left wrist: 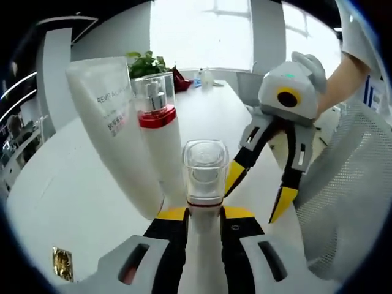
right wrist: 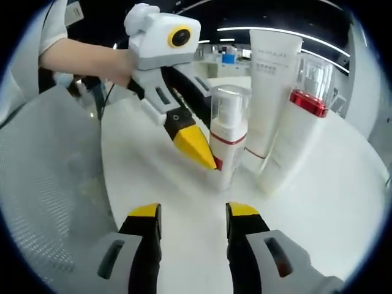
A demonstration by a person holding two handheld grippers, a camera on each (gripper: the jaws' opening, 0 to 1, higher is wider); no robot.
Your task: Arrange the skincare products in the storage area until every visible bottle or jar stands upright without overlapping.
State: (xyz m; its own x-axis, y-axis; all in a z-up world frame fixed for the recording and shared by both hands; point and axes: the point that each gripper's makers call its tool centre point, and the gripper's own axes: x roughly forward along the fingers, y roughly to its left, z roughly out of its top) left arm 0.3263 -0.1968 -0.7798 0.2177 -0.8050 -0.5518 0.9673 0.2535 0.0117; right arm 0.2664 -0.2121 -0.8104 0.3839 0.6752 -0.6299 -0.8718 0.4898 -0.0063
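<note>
My left gripper [left wrist: 206, 214] is shut on a small white pump bottle [left wrist: 205, 165] with a clear cap and a thin red band. The bottle is upright on the white table [left wrist: 67, 190]. Just behind it stand a taller white bottle with a red collar [left wrist: 158, 122] and a white tube [left wrist: 107, 116], both upright and close together. My right gripper [left wrist: 257, 193] hangs open beside the small bottle, holding nothing. In the right gripper view, its open jaws [right wrist: 194, 211] face the small bottle [right wrist: 228, 141], the red-collared bottle [right wrist: 303, 122] and the tube [right wrist: 269, 79]. The left gripper [right wrist: 211, 153] reaches in from the upper left.
A grey mesh chair back [left wrist: 355, 196] [right wrist: 43, 171] stands close by the table edge. A small gold packet [left wrist: 62, 263] lies near my left gripper. A potted plant [left wrist: 147, 61] and small items sit at the table's far end. A person's arm [right wrist: 86, 58] holds the left gripper.
</note>
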